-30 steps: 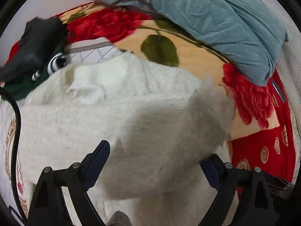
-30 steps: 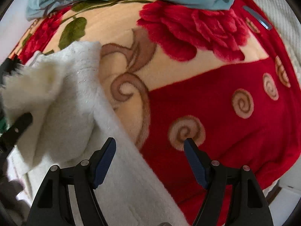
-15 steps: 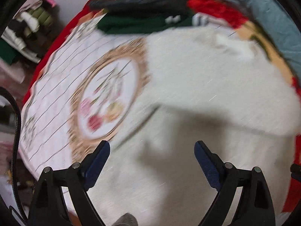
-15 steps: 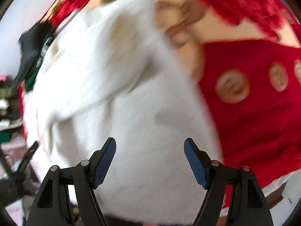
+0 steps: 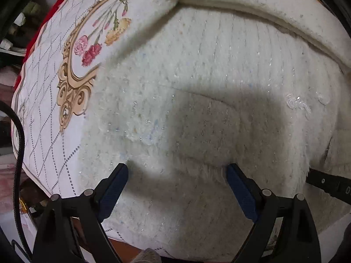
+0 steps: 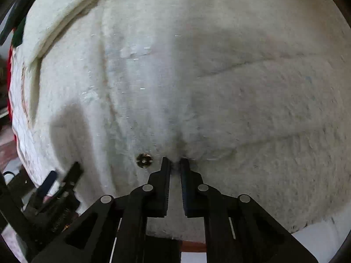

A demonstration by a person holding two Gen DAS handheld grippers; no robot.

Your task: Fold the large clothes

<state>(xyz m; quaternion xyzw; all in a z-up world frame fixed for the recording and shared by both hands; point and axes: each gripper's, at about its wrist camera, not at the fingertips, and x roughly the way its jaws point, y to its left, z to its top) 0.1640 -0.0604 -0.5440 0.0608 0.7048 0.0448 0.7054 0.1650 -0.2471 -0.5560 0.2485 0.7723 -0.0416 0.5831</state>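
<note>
Your fluffy cream knit sweater [image 5: 219, 83] lies spread over the white quilted floral bedspread [image 5: 50, 114]. It's soft, bulky and limp, so take its near hem. Your right gripper [image 6: 175, 164] has just closed, pinching fabric beside the sweater's brass button [image 6: 143, 160]; your left gripper [image 5: 177, 182] hangs wide open, empty.

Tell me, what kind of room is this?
Probably a bedroom. A fluffy white sweater lies spread on a quilted bed cover printed with flowers in a gold frame, over a red blanket. More clothes sit at the far edge, so it looks like laundry folding on a bed.
</note>
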